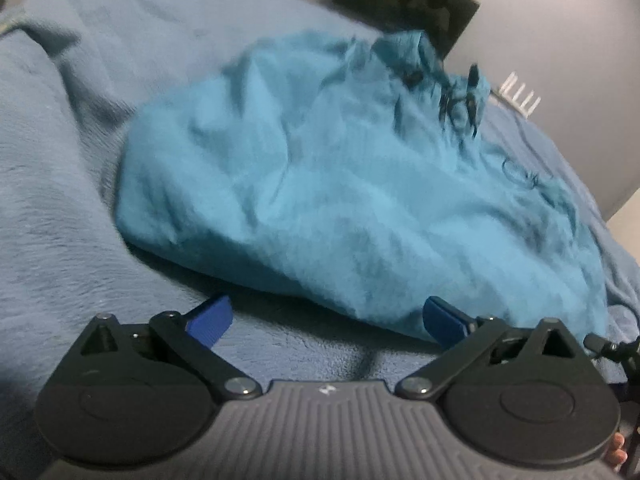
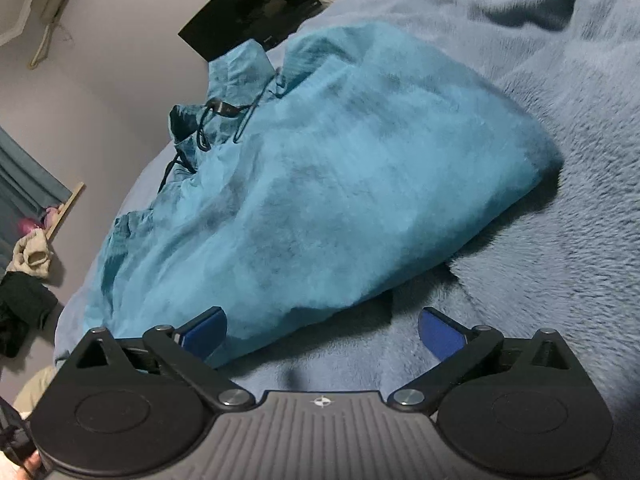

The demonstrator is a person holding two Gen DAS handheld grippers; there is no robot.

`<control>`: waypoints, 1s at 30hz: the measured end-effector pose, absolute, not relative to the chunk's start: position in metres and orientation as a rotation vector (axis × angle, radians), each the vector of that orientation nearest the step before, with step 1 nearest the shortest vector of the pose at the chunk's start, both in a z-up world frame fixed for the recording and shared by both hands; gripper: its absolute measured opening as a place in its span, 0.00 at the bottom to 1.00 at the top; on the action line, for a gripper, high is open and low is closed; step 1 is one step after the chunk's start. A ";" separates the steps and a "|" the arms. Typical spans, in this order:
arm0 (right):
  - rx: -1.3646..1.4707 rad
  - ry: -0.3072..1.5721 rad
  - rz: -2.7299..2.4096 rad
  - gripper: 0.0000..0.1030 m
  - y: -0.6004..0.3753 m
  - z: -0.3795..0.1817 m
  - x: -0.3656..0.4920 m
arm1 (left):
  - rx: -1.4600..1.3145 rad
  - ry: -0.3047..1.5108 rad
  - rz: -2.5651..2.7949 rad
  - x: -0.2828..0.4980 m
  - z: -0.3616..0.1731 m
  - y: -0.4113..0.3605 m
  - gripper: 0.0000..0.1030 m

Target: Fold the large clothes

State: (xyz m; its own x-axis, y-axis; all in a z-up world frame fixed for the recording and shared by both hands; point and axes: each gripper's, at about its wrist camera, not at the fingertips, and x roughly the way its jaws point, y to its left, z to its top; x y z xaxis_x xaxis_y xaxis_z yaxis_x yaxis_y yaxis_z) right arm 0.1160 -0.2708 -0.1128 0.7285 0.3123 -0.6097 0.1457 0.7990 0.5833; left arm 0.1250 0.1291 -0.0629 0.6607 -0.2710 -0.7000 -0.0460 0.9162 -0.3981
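Note:
A teal hooded garment lies folded in a wrinkled bundle on a grey-blue fleece blanket. Dark drawstrings lie at its far end. My left gripper is open and empty, just short of the garment's near edge, its right fingertip close against the fabric. In the right wrist view the same garment fills the middle, with its drawstrings at the far left. My right gripper is open and empty at the near edge, its left fingertip beside the cloth.
The blanket covers the bed all round the garment. A dark flat screen stands against the grey wall behind; it also shows in the right wrist view. Clothes and a mirror frame stand at the left.

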 end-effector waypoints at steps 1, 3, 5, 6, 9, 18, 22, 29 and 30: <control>0.659 0.766 0.101 1.00 -0.271 -0.116 0.120 | -0.403 0.853 -0.137 0.129 -0.066 0.127 0.99; 0.665 0.771 0.110 1.00 -0.272 -0.121 0.130 | -0.416 0.848 -0.153 0.135 -0.070 0.126 0.99; 0.680 0.743 0.132 1.00 -0.273 -0.121 0.140 | -0.465 0.803 -0.148 0.137 -0.070 0.132 0.99; 0.692 0.710 0.144 1.00 -0.275 -0.119 0.143 | -0.513 0.773 -0.137 0.138 -0.070 0.138 0.99; 0.712 0.659 0.150 1.00 -0.280 -0.116 0.156 | -0.656 0.732 -0.073 0.146 -0.077 0.159 0.99; 0.742 0.471 0.133 0.79 -0.296 -0.113 0.180 | -0.829 0.632 0.013 0.163 -0.096 0.182 0.70; 0.752 0.471 0.136 0.31 -0.300 -0.116 0.183 | -0.771 0.621 0.002 0.162 -0.090 0.178 0.24; 0.742 0.470 0.128 0.13 -0.299 -0.088 0.150 | -0.585 0.535 -0.059 0.128 -0.031 0.161 0.11; 0.738 0.476 0.134 0.13 -0.301 -0.082 0.142 | -0.560 0.536 -0.065 0.122 -0.023 0.161 0.11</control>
State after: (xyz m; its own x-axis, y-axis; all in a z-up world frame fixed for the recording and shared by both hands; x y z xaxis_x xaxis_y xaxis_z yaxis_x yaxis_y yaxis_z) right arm 0.1419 -0.3006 -0.0819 0.8854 0.2816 -0.3699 0.0475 0.7367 0.6745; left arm 0.1223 0.1605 -0.0233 0.8614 -0.2009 -0.4665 -0.0842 0.8491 -0.5214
